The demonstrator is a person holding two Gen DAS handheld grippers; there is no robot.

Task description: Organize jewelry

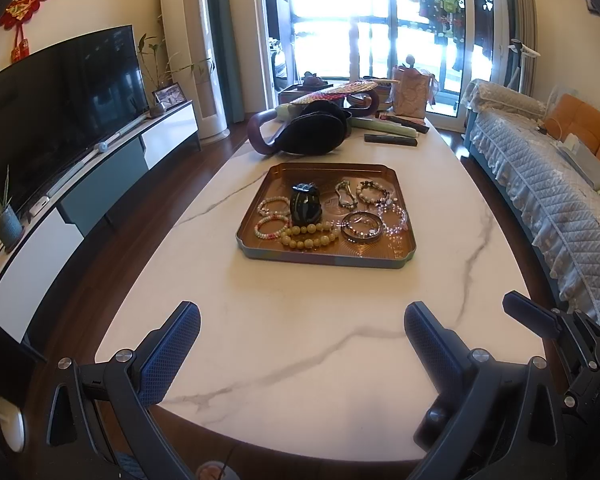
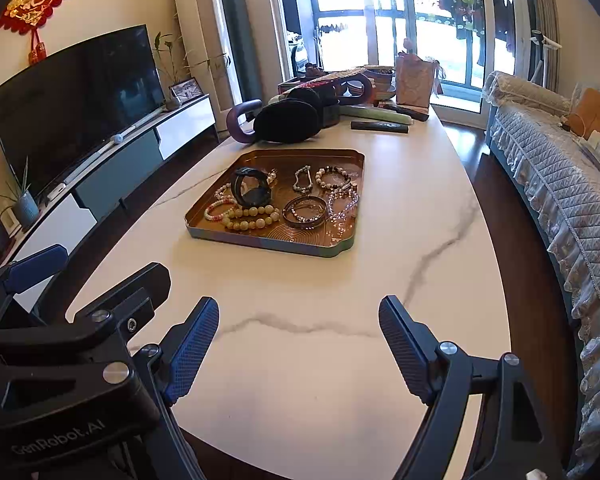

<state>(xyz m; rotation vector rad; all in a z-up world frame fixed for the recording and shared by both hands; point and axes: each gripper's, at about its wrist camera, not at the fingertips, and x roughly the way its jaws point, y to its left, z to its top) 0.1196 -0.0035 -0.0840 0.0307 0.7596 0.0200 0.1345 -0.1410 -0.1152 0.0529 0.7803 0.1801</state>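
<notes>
A copper tray [image 1: 328, 258] [image 2: 268, 242] sits mid-table and holds several bracelets: a yellow bead strand [image 1: 310, 236] [image 2: 252, 218], a metal bangle [image 1: 362, 227] [image 2: 305, 209], pale pink beads [image 1: 394, 218] [image 2: 342, 204], pearl strands [image 1: 272, 216] and a dark upright bangle [image 1: 305, 204] [image 2: 251, 188]. My left gripper [image 1: 302, 328] is open and empty over the near table edge, well short of the tray. My right gripper [image 2: 300, 322] is open and empty beside it. The left gripper also shows in the right wrist view [image 2: 100, 280].
The white marble table [image 1: 300, 360] carries a dark bag [image 1: 312, 132], a woven fan [image 1: 336, 92], a patterned gift bag [image 1: 410, 94] and remotes [image 1: 392, 139] at its far end. A sofa [image 1: 540, 184] runs along the right, a TV cabinet [image 1: 100, 176] along the left.
</notes>
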